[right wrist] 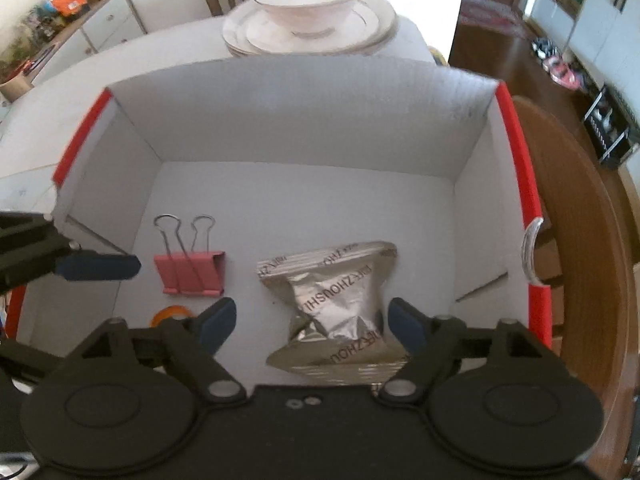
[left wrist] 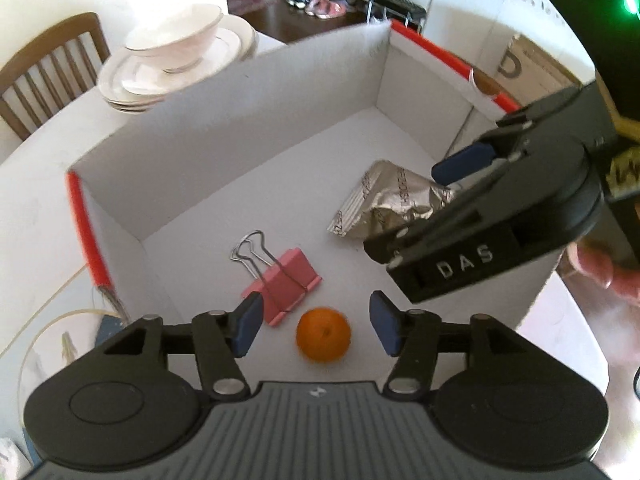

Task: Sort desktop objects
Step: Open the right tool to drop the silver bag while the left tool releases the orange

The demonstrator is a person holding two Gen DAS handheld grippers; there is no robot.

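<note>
A white cardboard box [left wrist: 224, 128] with red edge strips holds three things. A small orange [left wrist: 323, 334] lies on its floor between the spread fingers of my left gripper [left wrist: 316, 330], which is open and empty above it. A pink binder clip [left wrist: 282, 284] lies just beyond, also in the right wrist view [right wrist: 190, 274]. A silver foil packet [right wrist: 332, 304] lies between the spread fingers of my right gripper [right wrist: 310, 326], open above it. The right gripper [left wrist: 452, 184] also shows in the left wrist view, over the packet [left wrist: 384, 200]. The orange [right wrist: 170, 316] is mostly hidden in the right wrist view.
A white bowl [right wrist: 308, 4] on stacked plates [right wrist: 372, 28] stands on the white table behind the box. A wooden chair [left wrist: 48, 76] is behind the table. The round wooden table edge [right wrist: 580, 240] runs right of the box [right wrist: 304, 124]. A cabinet [right wrist: 104, 24] stands far left.
</note>
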